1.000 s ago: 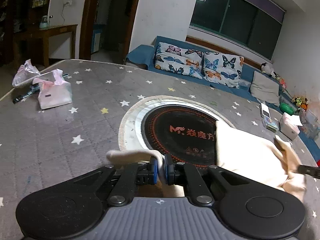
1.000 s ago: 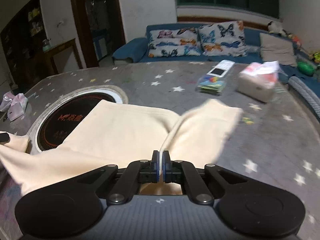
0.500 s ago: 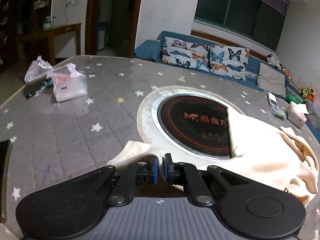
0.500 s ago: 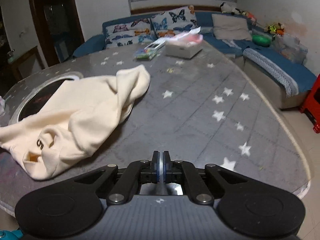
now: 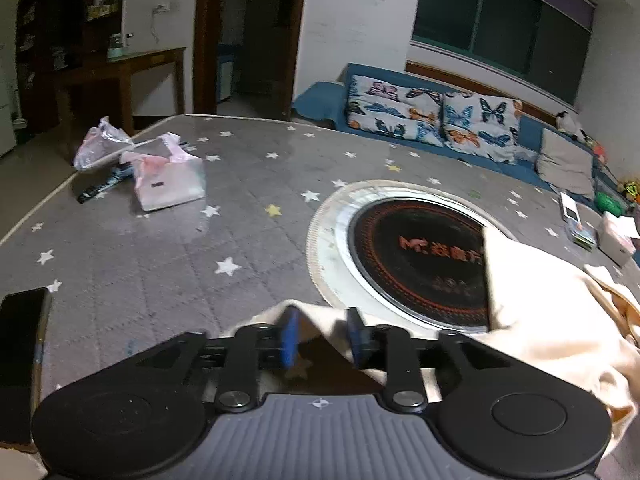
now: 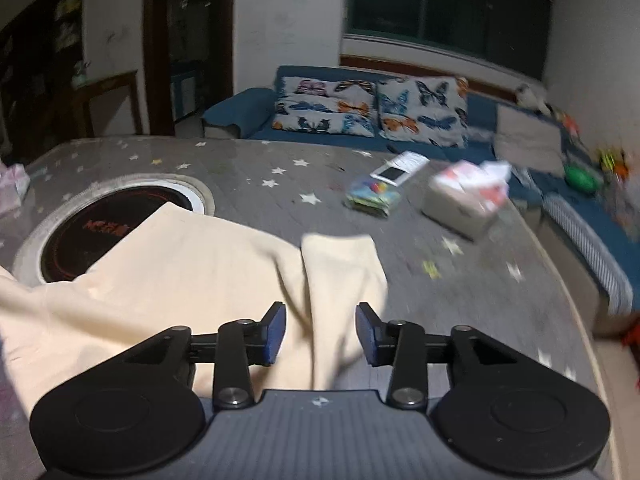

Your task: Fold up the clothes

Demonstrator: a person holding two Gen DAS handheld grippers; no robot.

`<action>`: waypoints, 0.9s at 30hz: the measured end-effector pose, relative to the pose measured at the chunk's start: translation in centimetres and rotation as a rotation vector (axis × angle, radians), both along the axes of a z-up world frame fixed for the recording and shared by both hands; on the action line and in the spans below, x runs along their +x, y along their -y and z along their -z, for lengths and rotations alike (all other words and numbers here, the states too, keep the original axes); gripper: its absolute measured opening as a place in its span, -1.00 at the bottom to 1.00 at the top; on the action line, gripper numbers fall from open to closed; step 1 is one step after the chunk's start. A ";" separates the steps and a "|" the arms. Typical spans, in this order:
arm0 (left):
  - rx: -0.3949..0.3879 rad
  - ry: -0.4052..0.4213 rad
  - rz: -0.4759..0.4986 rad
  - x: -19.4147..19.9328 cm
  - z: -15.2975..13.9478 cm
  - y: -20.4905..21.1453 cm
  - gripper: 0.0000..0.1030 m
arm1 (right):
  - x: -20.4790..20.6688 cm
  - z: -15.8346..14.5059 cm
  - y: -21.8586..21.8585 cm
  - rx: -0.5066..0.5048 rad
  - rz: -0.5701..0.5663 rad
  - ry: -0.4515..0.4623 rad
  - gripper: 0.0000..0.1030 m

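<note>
The left gripper (image 5: 322,338), black-armed with blue pads, stands with its jaws spread apart and nothing clamped; a corner of the cream-coloured fabric garment (image 5: 552,320) lies loose in the gap between the pads. From there the cloth runs off toward 3 o'clock in a rumpled heap, its upper edge overlapping the right rim of the round black cooktop with orange lettering (image 5: 416,256), which sits at 12 o'clock just beyond the gripper. Both rest on the grey star-patterned table cover (image 5: 180,264). At 9 o'clock a dark flat phone (image 5: 20,360) lies near the table edge; at 11 o'clock, well apart, stand a pale pink tissue pack (image 5: 170,182) and a crumpled clear plastic bag (image 5: 100,148).

The right gripper (image 6: 320,334) is likewise wide open, gripping nothing, with a fold of the garment (image 6: 180,280) rising between its blue pads (image 6: 274,332). The cloth spreads toward 9 and 10 o'clock, covering part of the cooktop (image 6: 100,220). At 1 o'clock sit a small colourful packet (image 6: 372,196) with a white remote-like device (image 6: 400,168) just behind it, and a white tissue box (image 6: 464,196) beside them. A blue sofa with butterfly-print cushions (image 6: 368,112) lines the far wall at 12 o'clock.
</note>
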State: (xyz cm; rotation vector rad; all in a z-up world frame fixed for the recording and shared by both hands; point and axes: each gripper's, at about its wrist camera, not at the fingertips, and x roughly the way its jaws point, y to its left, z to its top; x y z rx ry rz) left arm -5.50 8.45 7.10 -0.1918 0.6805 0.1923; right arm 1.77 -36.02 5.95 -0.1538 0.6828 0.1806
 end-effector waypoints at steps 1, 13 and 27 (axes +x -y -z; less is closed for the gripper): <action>0.004 0.003 -0.007 0.1 -0.1 -0.1 -0.27 | 0.8 0.3 -0.4 -0.019 -0.005 -0.004 -0.12; -0.018 0.016 0.071 2.4 -0.2 2.3 -0.19 | 3.8 2.2 0.7 -0.107 0.079 -0.001 -0.72; -0.013 0.029 0.202 5.0 -0.8 6.7 -0.19 | -2.1 1.9 9.5 0.033 0.375 0.006 -0.69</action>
